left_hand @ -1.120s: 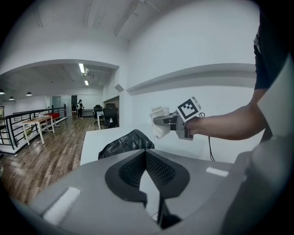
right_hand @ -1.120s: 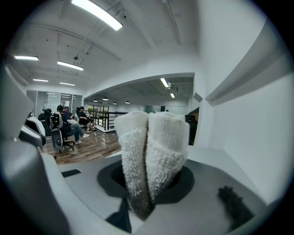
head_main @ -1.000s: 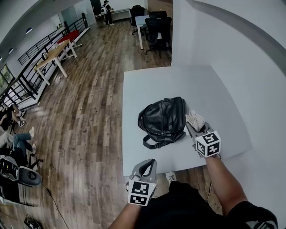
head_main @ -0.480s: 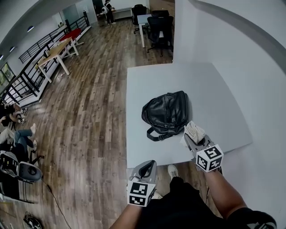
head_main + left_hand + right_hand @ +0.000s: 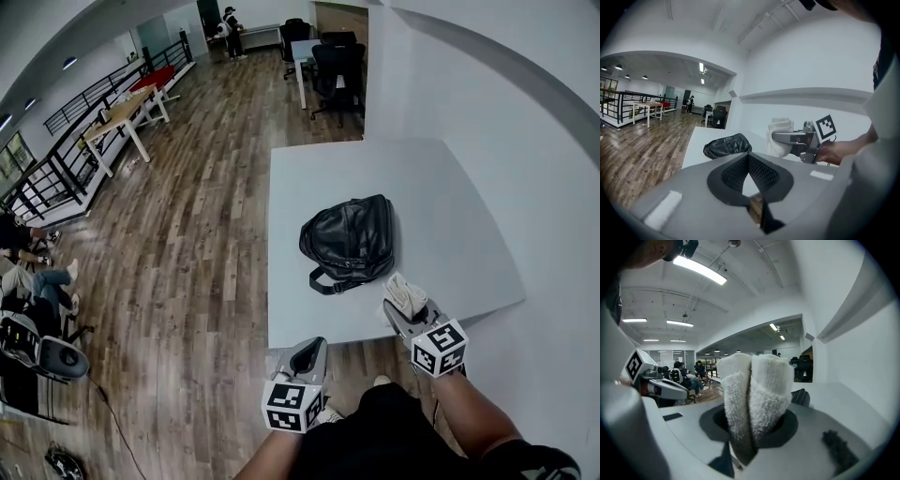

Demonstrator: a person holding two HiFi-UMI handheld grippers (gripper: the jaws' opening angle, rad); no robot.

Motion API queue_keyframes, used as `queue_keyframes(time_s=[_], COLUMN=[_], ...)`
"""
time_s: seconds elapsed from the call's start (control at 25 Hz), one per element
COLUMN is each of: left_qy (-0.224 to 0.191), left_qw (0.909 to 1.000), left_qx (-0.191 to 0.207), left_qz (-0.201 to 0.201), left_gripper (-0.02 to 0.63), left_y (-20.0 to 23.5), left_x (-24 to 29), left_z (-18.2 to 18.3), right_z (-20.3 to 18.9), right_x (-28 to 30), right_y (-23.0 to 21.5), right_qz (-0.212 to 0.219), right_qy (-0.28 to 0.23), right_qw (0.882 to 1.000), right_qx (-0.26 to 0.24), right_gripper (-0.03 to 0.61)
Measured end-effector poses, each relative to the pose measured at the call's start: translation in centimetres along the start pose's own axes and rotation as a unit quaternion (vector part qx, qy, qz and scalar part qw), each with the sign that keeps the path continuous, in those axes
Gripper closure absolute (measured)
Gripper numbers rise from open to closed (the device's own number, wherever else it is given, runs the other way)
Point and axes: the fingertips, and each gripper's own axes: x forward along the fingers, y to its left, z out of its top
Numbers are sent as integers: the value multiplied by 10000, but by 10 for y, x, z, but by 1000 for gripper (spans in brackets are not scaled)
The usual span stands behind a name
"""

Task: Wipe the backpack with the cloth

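Right gripper [image 5: 401, 311] clenched on folded white cloth [image 5: 406, 292] near front edge of counter [image 5: 450, 206], left gripper [image 5: 305, 354] closed empty, black leather backpack [image 5: 349, 239] lying mid-counter just beyond: advance, lay protruding fold flat on top panel, stroke lightly, keep hard jaws off leather.

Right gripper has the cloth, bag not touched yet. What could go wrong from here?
1. The black leather backpack lies loose on the white table. The left gripper hangs off the near edge, shut and bracing nothing, so a wipe may slide the bag.
2. The bag's strap loop points toward the right gripper and could snag its jaws.
3. The white terry cloth is bunched thick, so contact may be patchy.
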Motion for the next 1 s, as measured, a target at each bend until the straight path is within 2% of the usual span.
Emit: queue_keyframes(time_s=[0.4,0.88,1.0], left_qy=[-159,-246,-296], left_qw=[9995,9996,9995], left_qx=[-12,99,86], left_qz=[264,44,113], left_gripper=[607,607,607], left_y=[-19,-117,-132], left_x=[-10,2,-2], left_z=[2,-8,-9], right_z=[12,-23,-36], right_x=[-29,-129,-156], right_y=[1,14,19], right_qz=[235,607,633], right_qy=[-234,-205,-158], right_qw=[9994,9973,9973], right_qx=[-30,350,346], right_gripper=[480,482,482])
